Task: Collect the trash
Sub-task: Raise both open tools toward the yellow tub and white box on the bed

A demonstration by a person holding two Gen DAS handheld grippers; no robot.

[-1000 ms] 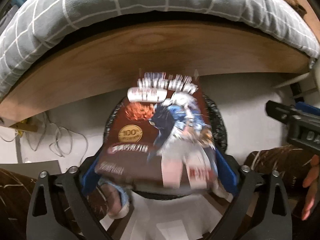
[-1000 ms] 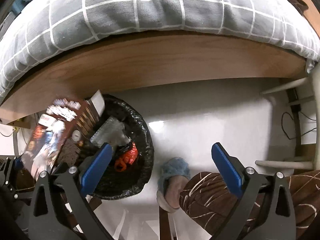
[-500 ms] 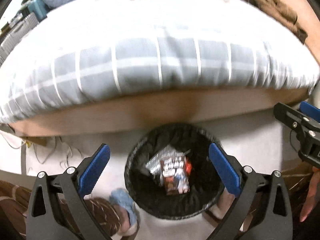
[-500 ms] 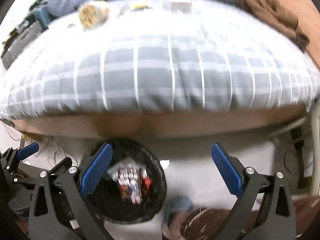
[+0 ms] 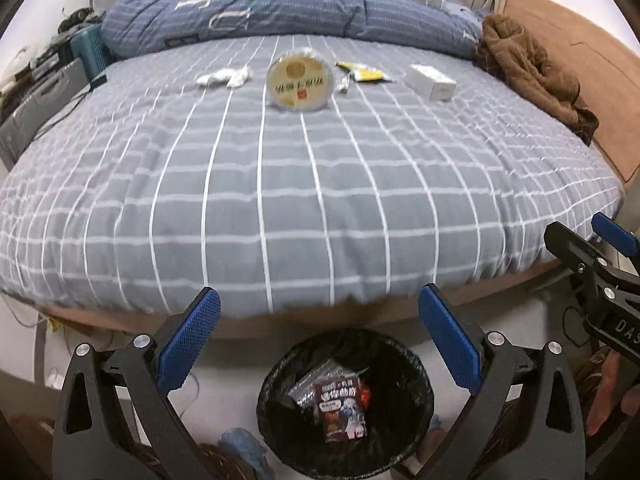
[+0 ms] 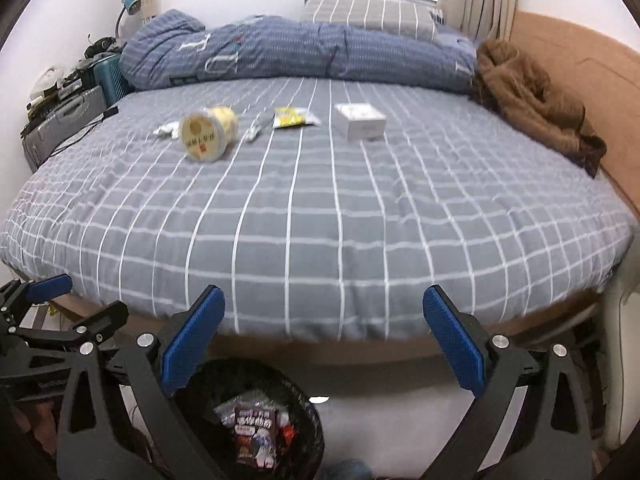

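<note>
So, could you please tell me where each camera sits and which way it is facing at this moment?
Left wrist view: sits on the left gripper, facing the bed over the trash bin; its open blue fingers show, the right gripper at the right edge.
Right wrist view: sits on the right gripper, also facing the bed; its open fingers show, the left gripper at lower left.
Both share the bed, yellow cup, white box and bin.
</note>
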